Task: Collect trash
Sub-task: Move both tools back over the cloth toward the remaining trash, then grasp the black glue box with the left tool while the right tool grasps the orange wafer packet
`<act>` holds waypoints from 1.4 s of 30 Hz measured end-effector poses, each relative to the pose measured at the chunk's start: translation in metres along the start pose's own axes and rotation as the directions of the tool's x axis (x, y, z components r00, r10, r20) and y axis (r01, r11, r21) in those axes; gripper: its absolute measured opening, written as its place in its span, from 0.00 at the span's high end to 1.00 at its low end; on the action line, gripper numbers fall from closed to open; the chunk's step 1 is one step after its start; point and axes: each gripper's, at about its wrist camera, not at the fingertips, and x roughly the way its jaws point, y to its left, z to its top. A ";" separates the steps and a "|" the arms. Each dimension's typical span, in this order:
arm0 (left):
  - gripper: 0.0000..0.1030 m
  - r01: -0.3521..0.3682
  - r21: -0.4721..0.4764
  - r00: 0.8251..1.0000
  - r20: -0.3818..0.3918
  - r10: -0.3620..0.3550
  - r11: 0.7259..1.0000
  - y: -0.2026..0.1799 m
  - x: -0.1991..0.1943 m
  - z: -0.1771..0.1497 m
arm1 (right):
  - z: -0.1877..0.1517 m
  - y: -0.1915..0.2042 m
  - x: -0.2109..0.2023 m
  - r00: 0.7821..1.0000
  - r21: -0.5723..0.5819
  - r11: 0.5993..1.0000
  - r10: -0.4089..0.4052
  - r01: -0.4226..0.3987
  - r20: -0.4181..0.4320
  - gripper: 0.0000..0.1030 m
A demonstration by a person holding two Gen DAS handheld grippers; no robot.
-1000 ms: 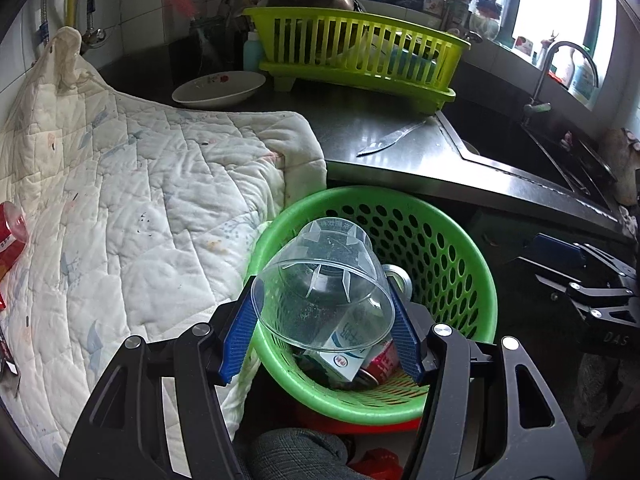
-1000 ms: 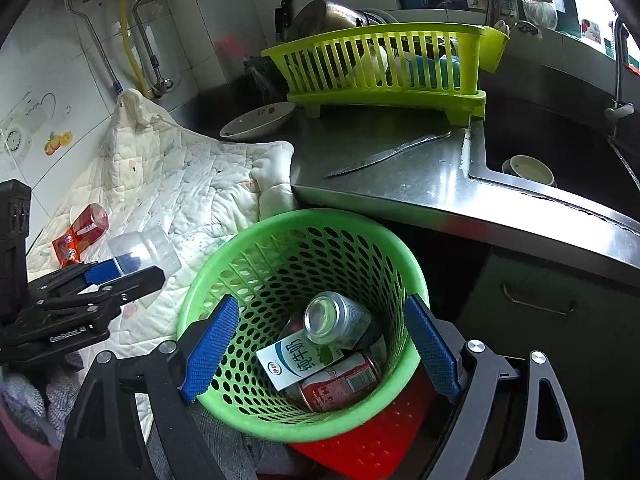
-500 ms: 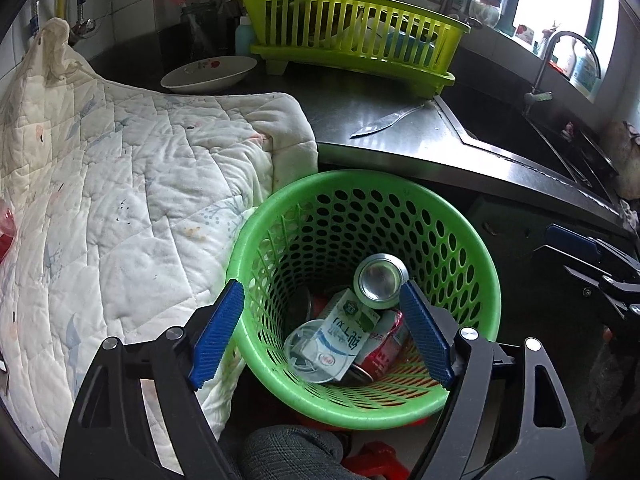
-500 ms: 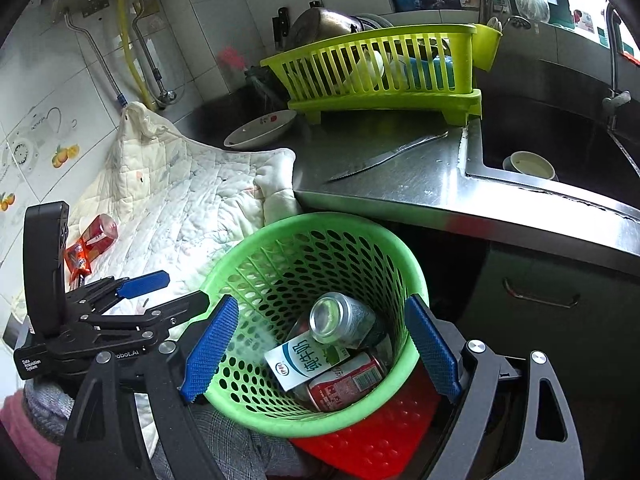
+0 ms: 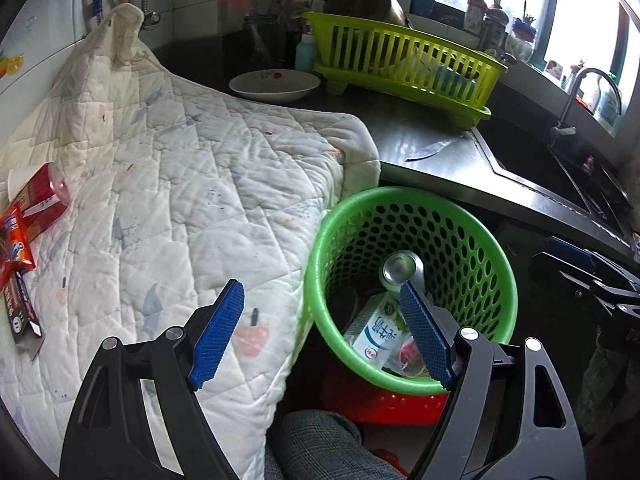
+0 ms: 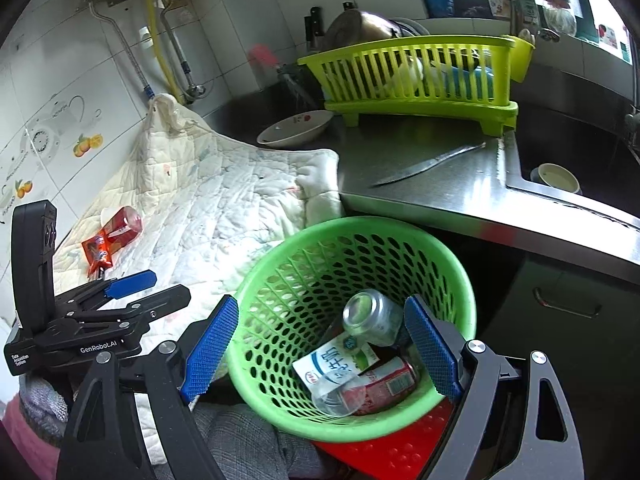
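1. The left hand-held gripper (image 5: 320, 334) is hanging spread wide with nothing between its blue pads; its jaws have just been opening. It is sitting above the edge of a quilted white cloth (image 5: 192, 200) and the rim of a green perforated basket (image 5: 404, 196).
2. The right hand-held gripper (image 6: 320, 348) is also standing spread and empty, framing the same basket (image 6: 460, 280) from above.
3. Inside the basket, a silver can (image 6: 372, 316), a white and green carton (image 6: 340, 360), a red can (image 6: 384, 380) and a clear plastic cup (image 6: 336, 398) are lying together.
4. On the cloth's far left, a red cup (image 5: 56, 196) and a red wrapper (image 5: 12, 240) are lying beside each other, well apart from the basket.
5. On the steel surface (image 6: 440, 184) behind, a knife (image 6: 428, 164) is lying flat near a yellow-green dish rack (image 6: 420, 76).
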 end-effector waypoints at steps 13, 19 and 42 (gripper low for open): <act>0.23 -0.168 -0.168 0.984 0.037 0.176 0.971 0.081 -0.041 -0.010 | 0.013 0.057 0.020 0.995 -0.078 0.992 0.103 -0.104 -0.018 0.20; 0.23 -0.264 -0.295 0.960 0.015 0.281 0.918 0.138 -0.055 -0.018 | 0.018 0.085 0.033 0.988 -0.111 0.982 0.150 -0.153 -0.038 0.20; 0.29 -0.471 -0.569 0.876 -0.210 0.435 0.674 0.310 -0.035 -0.035 | 0.019 0.157 0.087 0.962 -0.212 0.943 0.229 -0.258 -0.151 0.20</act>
